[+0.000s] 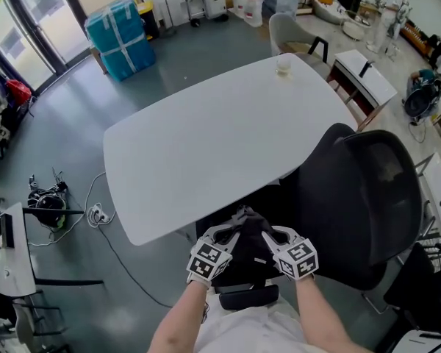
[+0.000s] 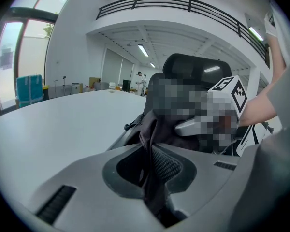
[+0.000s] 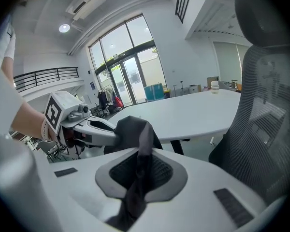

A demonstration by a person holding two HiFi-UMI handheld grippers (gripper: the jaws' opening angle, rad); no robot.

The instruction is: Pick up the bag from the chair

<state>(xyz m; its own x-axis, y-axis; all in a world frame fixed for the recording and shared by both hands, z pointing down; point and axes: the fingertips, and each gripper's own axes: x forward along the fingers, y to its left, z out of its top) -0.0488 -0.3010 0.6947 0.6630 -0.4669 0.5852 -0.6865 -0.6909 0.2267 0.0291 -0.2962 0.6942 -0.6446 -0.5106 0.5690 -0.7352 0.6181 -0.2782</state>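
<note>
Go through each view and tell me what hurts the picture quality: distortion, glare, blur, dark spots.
Head view: even light, the white table bright without glare, the black bag too dark for detail. Left gripper view: fisheye bending, black corners, a mosaic patch at centre-right. Right gripper view: same fisheye curve, windows blown bright, chair back soft at the edge.

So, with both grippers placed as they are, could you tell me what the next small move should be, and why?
Probably raise both grippers together, straight up. The left gripper and right gripper are each shut on a fold of the dark bag, which sits between them low over the chair, so an even lift should clear it.
</note>
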